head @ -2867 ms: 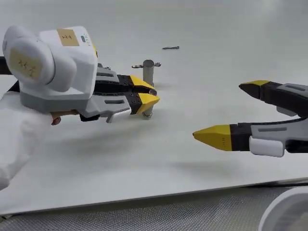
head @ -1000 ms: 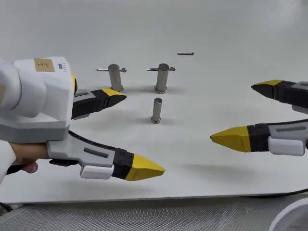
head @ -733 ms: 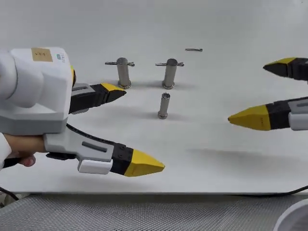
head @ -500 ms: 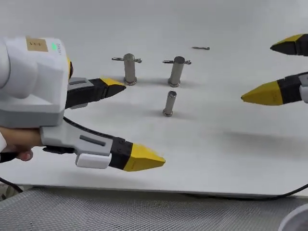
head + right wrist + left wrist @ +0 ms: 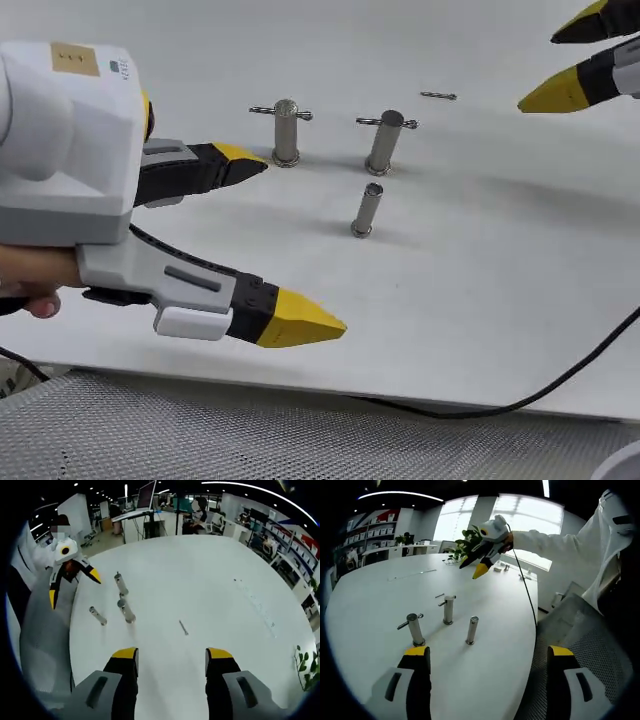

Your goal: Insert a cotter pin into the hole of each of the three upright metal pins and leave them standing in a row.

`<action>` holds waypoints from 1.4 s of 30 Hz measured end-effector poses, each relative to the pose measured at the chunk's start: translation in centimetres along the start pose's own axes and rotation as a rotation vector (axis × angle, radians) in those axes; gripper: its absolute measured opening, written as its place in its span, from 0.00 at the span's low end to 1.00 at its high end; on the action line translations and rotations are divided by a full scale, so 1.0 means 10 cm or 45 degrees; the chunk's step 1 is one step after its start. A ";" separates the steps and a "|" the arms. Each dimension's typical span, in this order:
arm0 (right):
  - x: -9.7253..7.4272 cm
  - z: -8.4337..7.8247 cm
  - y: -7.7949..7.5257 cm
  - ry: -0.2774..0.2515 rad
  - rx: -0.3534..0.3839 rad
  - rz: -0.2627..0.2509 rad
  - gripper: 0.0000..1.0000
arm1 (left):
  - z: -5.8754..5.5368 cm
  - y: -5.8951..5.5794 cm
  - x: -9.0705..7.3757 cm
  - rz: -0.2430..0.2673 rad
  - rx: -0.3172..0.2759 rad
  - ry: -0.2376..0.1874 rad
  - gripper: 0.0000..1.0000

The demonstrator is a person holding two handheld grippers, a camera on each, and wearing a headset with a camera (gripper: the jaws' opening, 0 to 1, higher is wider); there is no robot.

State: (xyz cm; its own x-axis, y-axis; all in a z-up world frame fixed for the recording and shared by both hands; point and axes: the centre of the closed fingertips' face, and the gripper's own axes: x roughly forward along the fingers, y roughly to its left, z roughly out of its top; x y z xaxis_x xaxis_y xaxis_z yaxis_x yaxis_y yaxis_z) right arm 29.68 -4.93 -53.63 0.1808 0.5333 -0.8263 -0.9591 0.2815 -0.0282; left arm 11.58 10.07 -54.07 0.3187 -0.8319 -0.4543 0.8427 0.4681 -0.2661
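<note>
Near left, the left gripper hung with jaws spread wide; the right gripper, cut off far right and also spread, had moved farther off. Two far pins held cotter pins; the nearer pin stood bare, a loose cotter pin beyond.

Head and opposed gripper views share the pins.
</note>
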 end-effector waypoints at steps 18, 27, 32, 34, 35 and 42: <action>0.61 0.07 -0.30 0.221 -0.201 0.057 0.22 | 0.03 0.09 -0.18 0.087 -0.006 -0.033 0.91; 0.82 0.02 -0.30 0.340 -0.292 0.098 0.11 | 0.01 0.12 -0.23 0.107 -0.032 -0.043 0.91; 0.91 -0.05 -0.33 0.415 -0.331 0.106 0.05 | -0.02 0.11 -0.25 0.108 -0.041 -0.041 0.90; 0.95 -0.05 -0.33 0.424 -0.335 0.103 0.05 | -0.03 0.12 -0.25 0.111 -0.047 -0.044 0.90; 0.95 -0.06 -0.33 0.426 -0.335 0.103 0.05 | -0.03 0.12 -0.25 0.114 -0.050 -0.047 0.90; 0.98 -0.05 -0.29 0.461 -0.363 0.114 0.02 | -0.05 0.13 -0.26 0.115 -0.063 -0.053 0.90</action>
State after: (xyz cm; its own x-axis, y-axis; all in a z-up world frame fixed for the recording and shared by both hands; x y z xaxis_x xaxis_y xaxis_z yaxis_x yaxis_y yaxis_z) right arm 34.11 -0.88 -61.93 0.0557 0.2187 -0.9742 -0.9982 -0.0102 -0.0593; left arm 11.61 13.00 -53.69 0.4111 -0.7965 -0.4433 0.7874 0.5553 -0.2676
